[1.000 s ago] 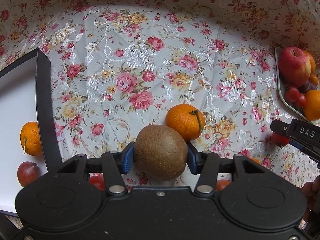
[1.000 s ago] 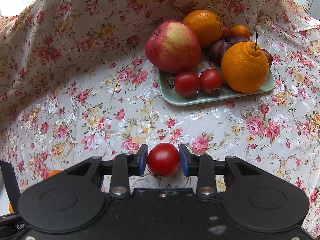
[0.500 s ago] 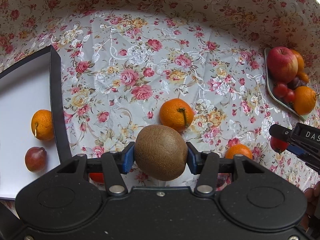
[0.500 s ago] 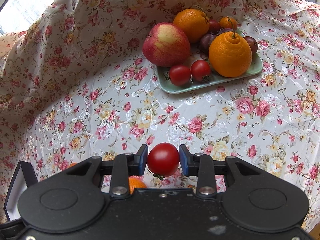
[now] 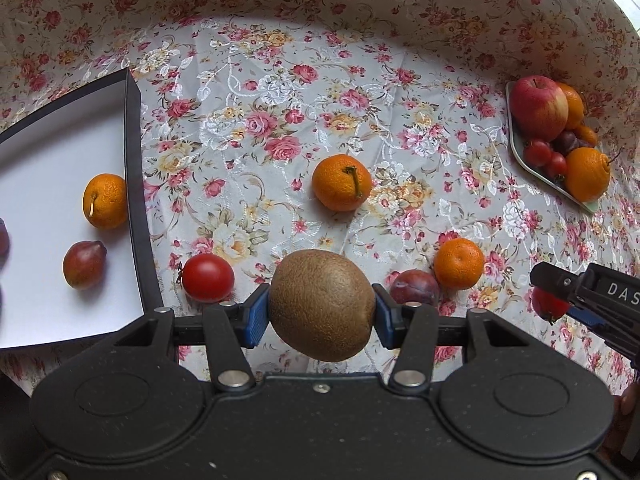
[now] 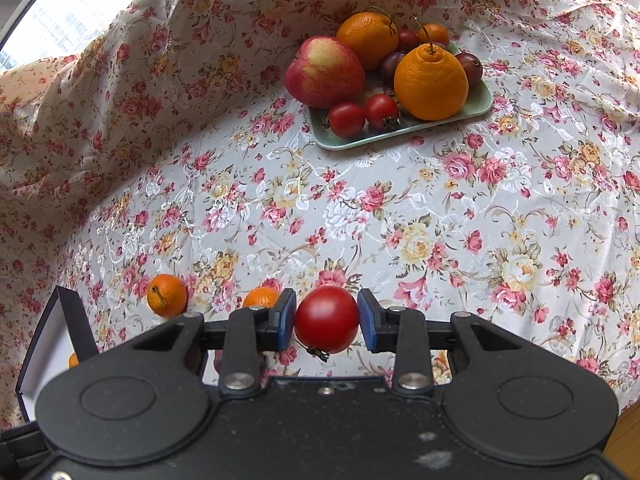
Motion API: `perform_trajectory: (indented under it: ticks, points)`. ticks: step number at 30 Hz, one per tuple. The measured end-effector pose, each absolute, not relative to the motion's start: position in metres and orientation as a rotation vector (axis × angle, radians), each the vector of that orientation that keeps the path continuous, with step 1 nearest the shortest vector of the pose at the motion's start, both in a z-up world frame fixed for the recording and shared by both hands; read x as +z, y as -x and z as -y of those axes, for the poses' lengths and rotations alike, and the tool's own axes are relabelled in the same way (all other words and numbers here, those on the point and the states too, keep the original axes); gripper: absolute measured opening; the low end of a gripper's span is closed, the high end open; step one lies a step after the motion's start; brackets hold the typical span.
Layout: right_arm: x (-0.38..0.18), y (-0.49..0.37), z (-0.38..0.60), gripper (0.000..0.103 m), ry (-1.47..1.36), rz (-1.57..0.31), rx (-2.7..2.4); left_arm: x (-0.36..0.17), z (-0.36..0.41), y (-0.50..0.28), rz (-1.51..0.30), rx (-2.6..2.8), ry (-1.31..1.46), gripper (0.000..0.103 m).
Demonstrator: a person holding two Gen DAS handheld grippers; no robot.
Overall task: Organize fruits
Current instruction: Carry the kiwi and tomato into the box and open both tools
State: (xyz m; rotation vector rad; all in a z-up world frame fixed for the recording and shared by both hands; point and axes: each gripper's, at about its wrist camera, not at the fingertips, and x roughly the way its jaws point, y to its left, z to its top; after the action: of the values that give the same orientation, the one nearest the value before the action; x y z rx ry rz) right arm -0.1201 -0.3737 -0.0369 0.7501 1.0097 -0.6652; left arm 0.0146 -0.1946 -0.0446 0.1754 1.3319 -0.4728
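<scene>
Both lifted higher: left gripper (image 5: 322, 316) clamping fuzzy brown kiwi (image 5: 322, 305), right gripper (image 6: 326, 322) clamping round red tomato (image 6: 327, 319); several loose fruits left on flowered tablecloth (image 5: 304, 120).

The cloth (image 5: 304, 92) is pale with pink, red and yellow roses. Between the left gripper's (image 5: 322, 311) blue pads (image 5: 256, 314) sits a brown speckled kiwi (image 5: 322, 304); the right gripper's (image 6: 327, 321) blue pads (image 6: 286, 320) flank a red tomato (image 6: 327, 318). Left of the left gripper, the box (image 5: 132, 184) has black walls and a white floor. Far ahead of the right gripper, a pale green tray (image 6: 400, 130) carries a red-and-yellow apple (image 6: 324, 72), 2 red tomatoes (image 6: 362, 114) and oranges (image 6: 430, 82).
</scene>
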Motion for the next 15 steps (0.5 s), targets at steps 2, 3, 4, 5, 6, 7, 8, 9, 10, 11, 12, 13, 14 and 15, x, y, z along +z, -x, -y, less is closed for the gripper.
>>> perform_trajectory:
  ticks: [2,3,4,5,6,7,8,9,10,11,12,13,14,15]
  points:
    - [-0.036,0.125,0.371,0.036,-0.756,-1.009,-0.665,-0.043,0.191,-0.010,-1.327,-0.475,-0.173,0.057]
    - [-0.035,0.127,0.369,0.036,-0.757,-1.011,-0.664,-0.041,0.189,-0.007,-1.324,-0.478,-0.172,0.057]
    - [-0.035,0.130,0.367,0.036,-0.757,-1.012,-0.663,-0.040,0.188,-0.005,-1.322,-0.480,-0.171,0.057]
    - [-0.035,0.131,0.365,0.036,-0.758,-1.013,-0.663,-0.039,0.187,-0.003,-1.320,-0.481,-0.168,0.057]
    - [-0.034,0.133,0.362,0.036,-0.758,-1.014,-0.661,-0.038,0.185,-0.002,-1.318,-0.481,-0.165,0.057]
    - [-0.034,0.133,0.360,0.036,-0.757,-1.014,-0.659,-0.037,0.184,-0.001,-1.317,-0.481,-0.162,0.057]
    - [-0.033,0.133,0.358,0.036,-0.756,-1.013,-0.658,-0.036,0.182,0.000,-1.314,-0.479,-0.158,0.057]
    - [-0.032,0.132,0.356,0.036,-0.756,-1.013,-0.656,-0.034,0.180,0.000,-1.311,-0.479,-0.156,0.057]
    - [-0.032,0.131,0.354,0.036,-0.756,-1.012,-0.655,-0.033,0.179,0.001,-1.308,-0.479,-0.153,0.057]
    - [-0.031,0.129,0.352,0.036,-0.757,-1.012,-0.652,-0.032,0.177,0.000,-1.305,-0.477,-0.149,0.057]
    - [-0.031,0.128,0.351,0.036,-0.757,-1.011,-0.648,-0.031,0.175,0.000,-1.301,-0.473,-0.146,0.057]
    - [-0.031,0.125,0.349,0.036,-0.758,-1.009,-0.646,-0.030,0.173,-0.001,-1.298,-0.470,-0.143,0.057]
    - [-0.031,0.122,0.346,0.036,-0.758,-1.007,-0.642,-0.029,0.170,-0.002,-1.294,-0.465,-0.139,0.057]
    - [-0.030,0.117,0.342,0.036,-0.755,-1.005,-0.634,-0.027,0.167,-0.003,-1.291,-0.459,-0.134,0.057]
